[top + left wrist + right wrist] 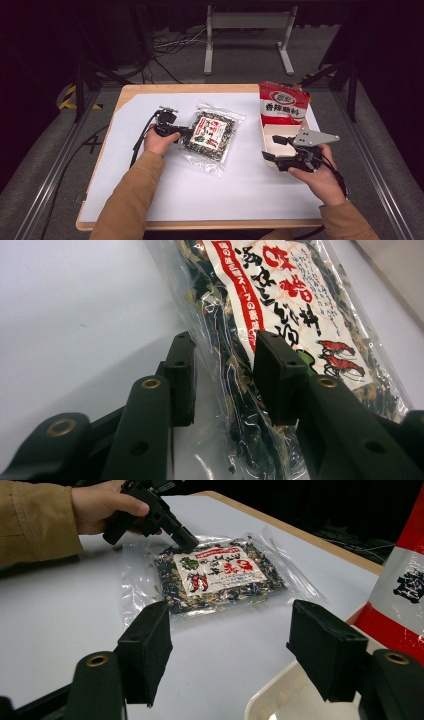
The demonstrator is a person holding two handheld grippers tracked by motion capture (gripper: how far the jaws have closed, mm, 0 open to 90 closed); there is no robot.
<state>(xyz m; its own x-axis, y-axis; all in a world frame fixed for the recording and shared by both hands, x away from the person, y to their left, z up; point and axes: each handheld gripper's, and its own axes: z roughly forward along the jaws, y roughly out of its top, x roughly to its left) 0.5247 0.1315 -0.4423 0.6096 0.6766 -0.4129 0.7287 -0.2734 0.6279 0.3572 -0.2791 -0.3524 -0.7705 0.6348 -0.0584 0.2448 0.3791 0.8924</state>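
While the left claw [186,134] sits at the near-left end of the clear seaweed packet [212,136], its jaws stand partly closed with the packet's edge between them; in the left gripper view the film and dark contents [240,370] pass through the gap, one pad against the film, but whether both pads press cannot be told. The packet lies flat on the white sheet near the middle of the counter [165,200], well clear of every edge.

The right claw [272,148] stands wide open and holds nothing. It hovers over the near end of the white tray [267,142] at the right edge of the counter, where a red-and-white pouch [282,104] stands upright at the tray's far end.

Judged step: securing the packet for a lift, probably toward the tray.

Procedure for a sound grip:
- Close on the filled part of the packet, not on the empty sealed margin; thin film alone is likely to slip out.
- Keep the lower jaw flat to the counter so that it slides under rather than pushes the packet away.
- Close until the contents resist, then stop; dried contents crush easily.
- Lift slowly; a packet held at one end will hang and swing.
- Keep the right claw open and clear of the tray's middle so the packet has room to land.
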